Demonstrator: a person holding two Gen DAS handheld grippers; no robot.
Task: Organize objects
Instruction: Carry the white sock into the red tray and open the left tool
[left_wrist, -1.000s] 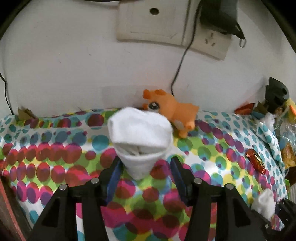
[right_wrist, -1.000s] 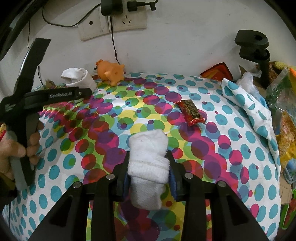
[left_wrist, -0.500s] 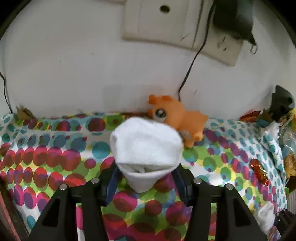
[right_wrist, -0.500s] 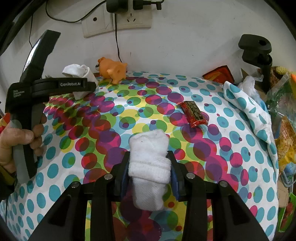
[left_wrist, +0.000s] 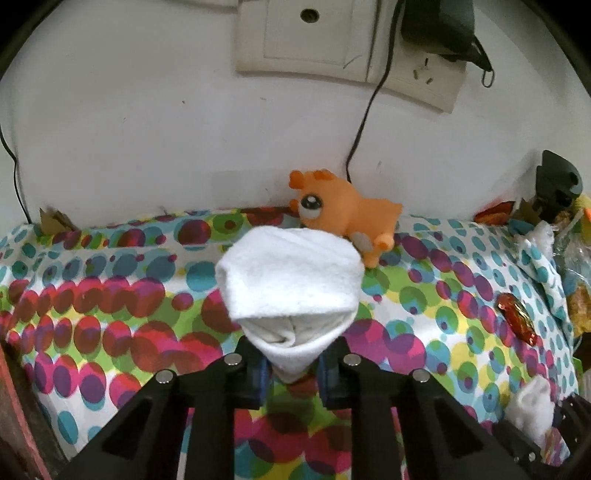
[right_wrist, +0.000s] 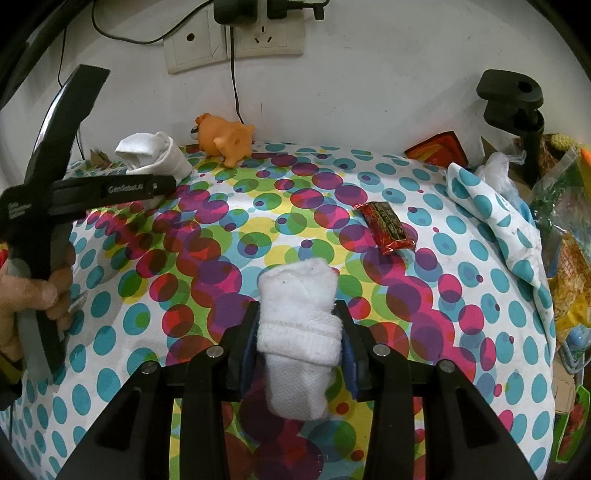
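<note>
My left gripper (left_wrist: 291, 369) is shut on a rolled white sock (left_wrist: 291, 288) and holds it above the dotted cloth near the back wall. An orange toy animal (left_wrist: 343, 218) lies just behind the sock, against the wall. My right gripper (right_wrist: 299, 339) is shut on a second rolled white sock (right_wrist: 299, 317) over the middle of the cloth. In the right wrist view the left gripper (right_wrist: 147, 173) with its sock (right_wrist: 151, 155) shows at the far left, next to the orange toy (right_wrist: 225, 140).
A red snack packet (right_wrist: 388, 227) lies on the dotted tablecloth (right_wrist: 221, 258) right of centre. A black clamp stand (right_wrist: 517, 110), a folded dotted cloth (right_wrist: 498, 221) and bags crowd the right edge. Wall sockets (right_wrist: 258, 37) with cables hang above.
My left gripper has closed on the sock and lifted it toward the wall and the orange toy. My right gripper still holds its sock, barely moved.
</note>
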